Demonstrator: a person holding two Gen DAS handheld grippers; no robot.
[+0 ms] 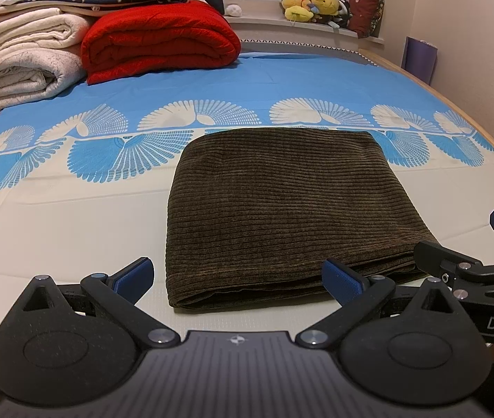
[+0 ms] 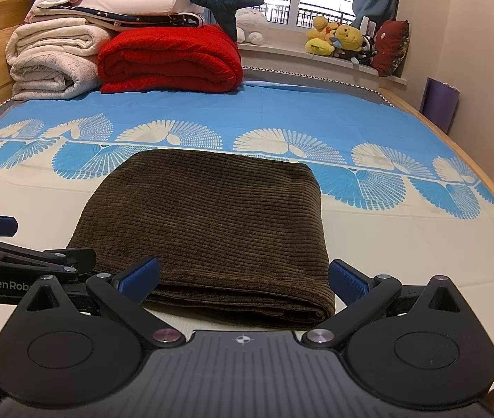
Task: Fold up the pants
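On the bed [image 1: 72,230], whose blue and cream sheet is stretching back toward stacked blankets [image 1: 31,52] and a red quilt [image 1: 159,41] at the far end, the pants [image 1: 281,202] are lying near the front edge as a compact brown corduroy rectangle, already looking folded into several layers. The thick ribbed cloth is probably going to feel soft and fairly weighty, limp rather than stiff, with enough nap to resist slipping; the stacked layers at the near edge could splay if only the top one is pinched. The best hold is likely the whole thickness at the two near corners. The left hand-held gripper [image 1: 236,278] is hanging spread wide before that edge, holding nothing, and the right hand-held gripper [image 2: 243,278] is likewise gaping, straddling the near right corner.
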